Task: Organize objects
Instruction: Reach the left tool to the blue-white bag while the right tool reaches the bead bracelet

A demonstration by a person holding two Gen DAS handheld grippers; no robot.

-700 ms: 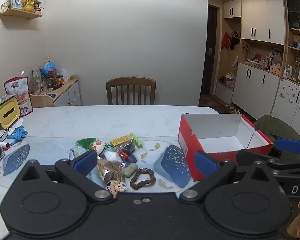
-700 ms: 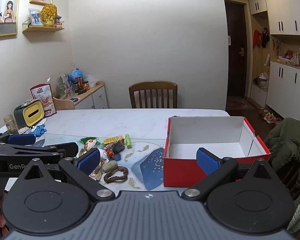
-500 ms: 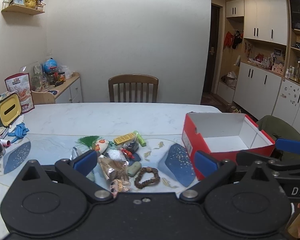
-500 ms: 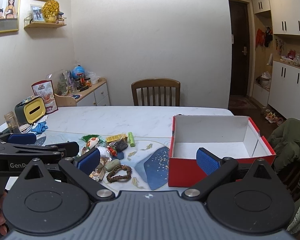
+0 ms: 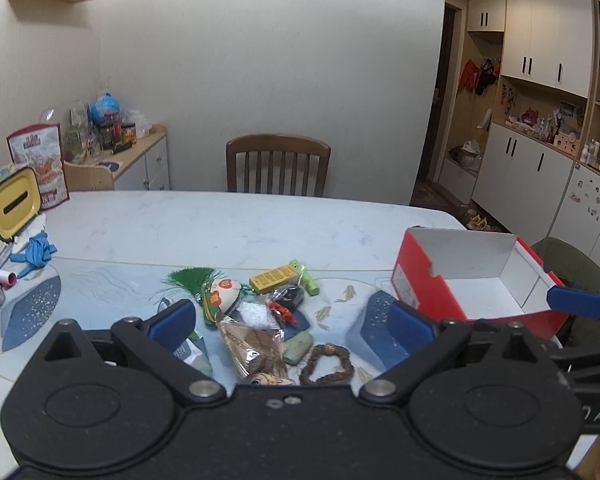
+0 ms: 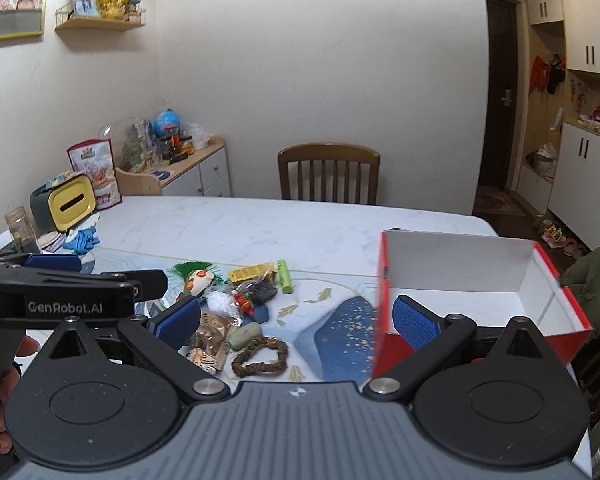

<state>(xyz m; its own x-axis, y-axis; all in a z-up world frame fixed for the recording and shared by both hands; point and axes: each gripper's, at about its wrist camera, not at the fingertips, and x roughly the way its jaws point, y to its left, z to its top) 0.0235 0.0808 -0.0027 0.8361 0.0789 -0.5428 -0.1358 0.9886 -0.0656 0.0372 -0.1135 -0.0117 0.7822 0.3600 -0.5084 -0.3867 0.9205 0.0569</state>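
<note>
Hovering over heap of small trinkets (image 5: pixel 260 320) on white marble table (image 5: pixel 220 228), nothing picked yet. Left gripper (image 5: pixel 292 322) spread wide, empty; right gripper (image 6: pixel 296 318) likewise. Red cardboard box with white inside (image 6: pixel 472 280) empty, right of heap. Next, probably: lower onto brown bead bracelet (image 6: pixel 260 358), pinch, carry to box.

The table (image 5: pixel 228 228) looks like smooth, pale marble with a soft sheen, and the red box (image 6: pixel 464 276) is cardboard, glossy outside and matt white inside. The chair (image 6: pixel 329 174) is brown wood. The beaded bracelet (image 5: pixel 327 365) looks rough and knobbly beside a crinkled, shiny plastic wrapper (image 5: pixel 252 342).
</note>
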